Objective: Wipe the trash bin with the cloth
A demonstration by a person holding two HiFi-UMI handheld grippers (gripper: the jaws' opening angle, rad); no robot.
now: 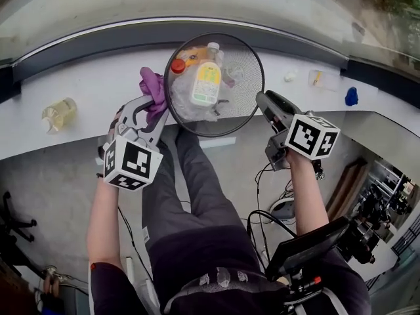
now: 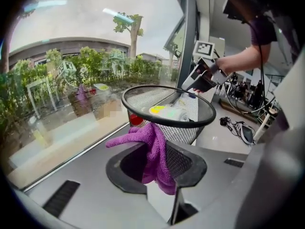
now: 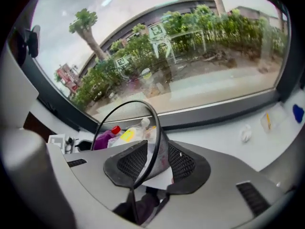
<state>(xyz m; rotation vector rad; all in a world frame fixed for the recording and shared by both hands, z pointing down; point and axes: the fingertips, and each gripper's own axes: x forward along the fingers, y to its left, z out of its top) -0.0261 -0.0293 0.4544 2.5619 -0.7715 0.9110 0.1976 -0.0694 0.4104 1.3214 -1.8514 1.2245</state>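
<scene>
Purple cloth (image 1: 152, 87) is what matters first in the head view: the left claw (image 1: 155, 107) is closed on it and holds it at the left outer side of the black mesh trash bin (image 1: 244, 58), which stands near the front edge of the white bench (image 1: 85, 84) with bottles (image 1: 206, 83) inside. The right claw (image 1: 262, 100) is at the opposite side of the bin, at the rim. In the left gripper view, the cloth (image 2: 155, 151) hangs pinched between both pads, and its upper fold lies against the mesh wall (image 2: 188, 133) just below the rim; most of the fabric is bunched, so I judge that only a small part does the wiping. It would be better to press the loose fold flat on the mesh and to slide it along the wall under the rim, not to dab. In the right gripper view, the rim and mesh wall (image 3: 159, 151) stand between the jaws of the right claw (image 3: 155, 163), but the pads are apart and do not seem to press on it, so this claw is open. Because the bin is light and close to the edge, I think it needs a firm hold on the rim before the left side pushes, or it may slide or tip with the bottles.
</scene>
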